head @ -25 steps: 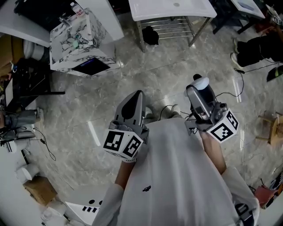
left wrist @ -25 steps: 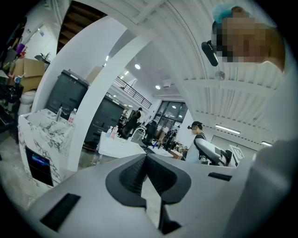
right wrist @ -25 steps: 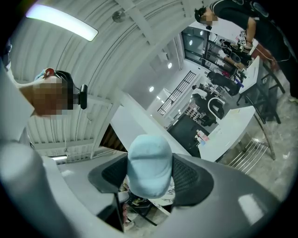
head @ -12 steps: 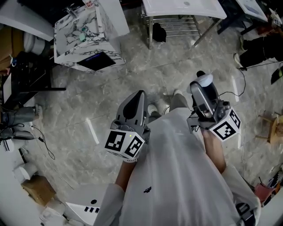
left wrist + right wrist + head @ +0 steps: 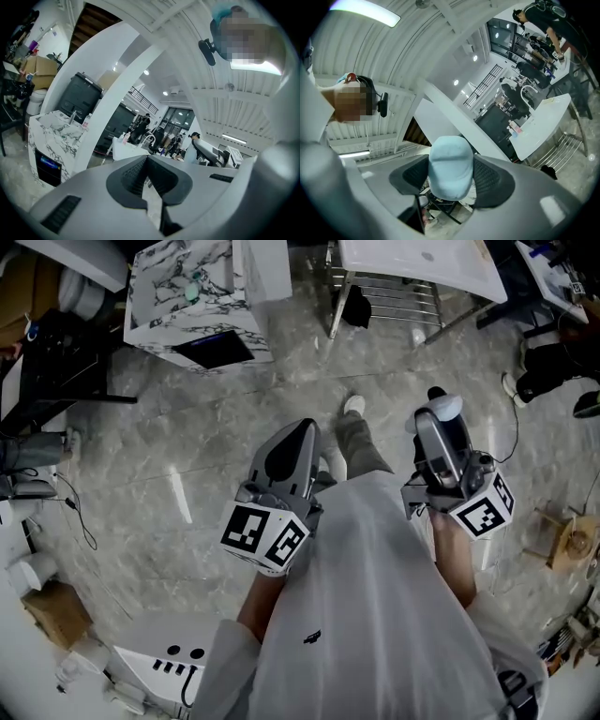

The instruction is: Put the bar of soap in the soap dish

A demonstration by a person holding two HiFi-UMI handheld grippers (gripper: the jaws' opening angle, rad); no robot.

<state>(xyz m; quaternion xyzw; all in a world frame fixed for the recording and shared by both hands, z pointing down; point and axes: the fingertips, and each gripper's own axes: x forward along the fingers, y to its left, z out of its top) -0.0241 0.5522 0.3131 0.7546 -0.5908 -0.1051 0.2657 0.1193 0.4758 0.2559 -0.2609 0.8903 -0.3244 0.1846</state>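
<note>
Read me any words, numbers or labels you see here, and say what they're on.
No readable words or numbers anywhere.
Left marker cube and right marker cube: square patterns only, no letters.
Bottle on the marble counter: label too small to read.
Bar of soap: no print visible.

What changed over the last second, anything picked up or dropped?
The person is walking: the marbled washstand and the white table slid right in the head view, and a white shoe now steps out ahead. Nothing was taken or let go. The right gripper stays shut on the light-blue bar of soap; the left gripper stays shut and empty.
</note>
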